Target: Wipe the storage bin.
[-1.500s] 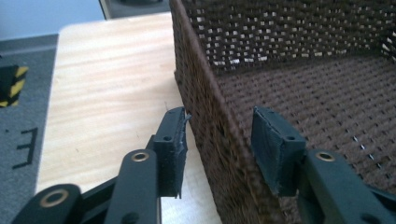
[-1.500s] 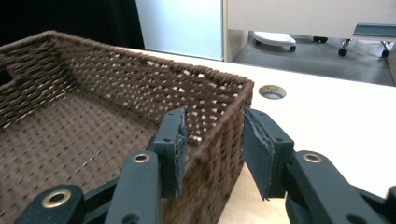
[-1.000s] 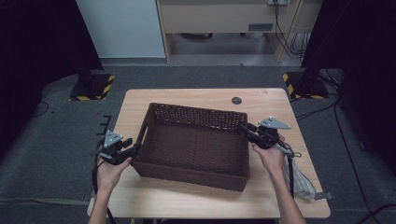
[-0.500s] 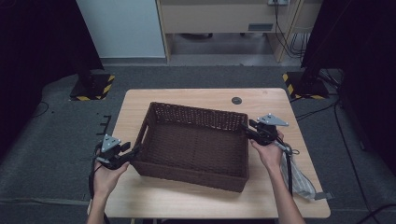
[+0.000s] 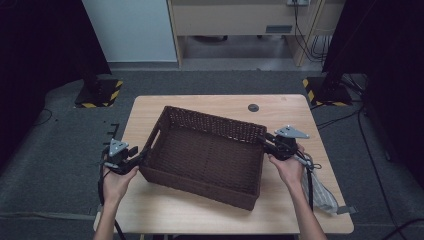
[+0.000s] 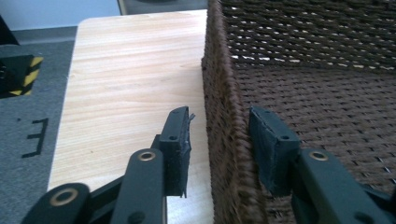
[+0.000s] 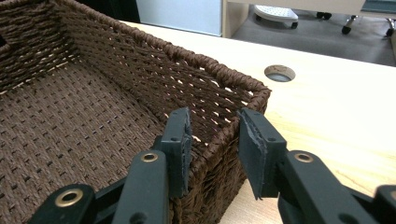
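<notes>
Straddling basket [image 5: 205, 152] walls; jaws unclamped.

No readable text, labels, or signs

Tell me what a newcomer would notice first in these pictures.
First comes the big dark brown wicker basket, empty and lying askew in the middle of the wooden table. Next, the left gripper straddles the basket's left wall, a gap showing at its outer pad. The right gripper straddles the right wall near the far corner; its jaws have just been closing, with a gap at the outer pad.
</notes>
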The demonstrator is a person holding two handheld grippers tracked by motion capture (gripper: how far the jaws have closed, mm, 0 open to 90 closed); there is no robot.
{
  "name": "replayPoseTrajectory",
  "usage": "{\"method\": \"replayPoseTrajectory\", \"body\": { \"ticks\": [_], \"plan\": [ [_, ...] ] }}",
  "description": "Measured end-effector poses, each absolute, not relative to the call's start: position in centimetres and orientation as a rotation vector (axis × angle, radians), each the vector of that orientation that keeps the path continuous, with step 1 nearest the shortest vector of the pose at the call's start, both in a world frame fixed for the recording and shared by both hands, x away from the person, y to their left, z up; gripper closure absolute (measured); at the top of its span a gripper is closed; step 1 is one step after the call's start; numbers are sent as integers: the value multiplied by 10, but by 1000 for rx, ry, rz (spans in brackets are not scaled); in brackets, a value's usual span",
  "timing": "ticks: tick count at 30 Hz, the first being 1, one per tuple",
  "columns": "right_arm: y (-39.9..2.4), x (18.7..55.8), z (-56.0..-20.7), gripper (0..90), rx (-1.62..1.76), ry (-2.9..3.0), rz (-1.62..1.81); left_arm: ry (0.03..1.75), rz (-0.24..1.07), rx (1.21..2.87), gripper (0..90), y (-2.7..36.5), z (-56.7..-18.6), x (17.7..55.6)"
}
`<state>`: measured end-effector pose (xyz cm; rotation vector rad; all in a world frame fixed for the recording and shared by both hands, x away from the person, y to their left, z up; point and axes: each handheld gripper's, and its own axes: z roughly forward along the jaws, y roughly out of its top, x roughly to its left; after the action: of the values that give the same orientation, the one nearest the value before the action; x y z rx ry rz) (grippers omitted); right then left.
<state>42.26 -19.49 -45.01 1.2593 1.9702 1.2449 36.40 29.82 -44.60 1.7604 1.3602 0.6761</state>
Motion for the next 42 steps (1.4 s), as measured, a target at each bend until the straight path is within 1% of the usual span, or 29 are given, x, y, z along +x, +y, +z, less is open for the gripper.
{"method": "replayPoseTrajectory", "body": {
  "ticks": [2, 3, 6, 7, 8, 11, 15, 19, 21, 23, 26, 28, 29, 30, 31, 33, 35, 36, 38, 40, 42],
  "plan": [
    [-196, 424, -450, 640, 1251, 1958, 1256, 1351, 651, 1754, 562, 299, -445, 359],
    [-197, 429, -451, 589, 1236, 1934, 1254, 1350, 648, 1756, 561, 299, -445, 356],
    [-199, 436, -453, 586, 1230, 1922, 1257, 1352, 647, 1792, 588, 300, -448, 350],
    [-199, 440, -455, 570, 1232, 1920, 1251, 1356, 639, 1773, 596, 302, -449, 350],
    [-199, 443, -457, 571, 1236, 1922, 1264, 1364, 631, 1764, 621, 303, -449, 351],
    [-199, 445, -458, 582, 1219, 1926, 1270, 1375, 585, 1748, 640, 305, -450, 356],
    [-199, 442, -455, 591, 1235, 1942, 1253, 1377, 600, 1750, 665, 305, -452, 365],
    [-196, 431, -453, 587, 1241, 1942, 1223, 1383, 631, 1741, 669, 306, -454, 376],
    [-197, 426, -452, 582, 1252, 1950, 1217, 1384, 636, 1741, 666, 305, -455, 378],
    [-198, 426, -451, 578, 1269, 1955, 1232, 1396, 645, 1747, 639, 302, -457, 381],
    [-201, 430, -450, 600, 1255, 1956, 1254, 1392, 640, 1715, 602, 303, -457, 374],
    [-203, 431, -450, 598, 1244, 1951, 1260, 1389, 635, 1702, 590, 305, -456, 370],
    [-204, 434, -450, 548, 1246, 1924, 1279, 1385, 642, 1698, 590, 306, -455, 367],
    [-205, 437, -451, 557, 1250, 1921, 1259, 1379, 650, 1683, 579, 307, -454, 365],
    [-205, 442, -453, 539, 1258, 1924, 1241, 1376, 648, 1675, 589, 307, -452, 362],
    [-205, 447, -454, 541, 1247, 1933, 1242, 1371, 663, 1690, 609, 307, -450, 361],
    [-204, 449, -455, 549, 1242, 1936, 1241, 1382, 664, 1691, 668, 307, -449, 361],
    [-203, 451, -456, 568, 1234, 1940, 1245, 1393, 640, 1683, 668, 308, -450, 363],
    [-201, 453, -457, 632, 1226, 1958, 1252, 1390, 620, 1685, 708, 308, -451, 367],
    [-199, 452, -457, 647, 1209, 1966, 1246, 1385, 622, 1701, 743, 305, -453, 371],
    [-200, 450, -455, 648, 1206, 1980, 1234, 1381, 639, 1709, 747, 304, -455, 374]
  ]
}}
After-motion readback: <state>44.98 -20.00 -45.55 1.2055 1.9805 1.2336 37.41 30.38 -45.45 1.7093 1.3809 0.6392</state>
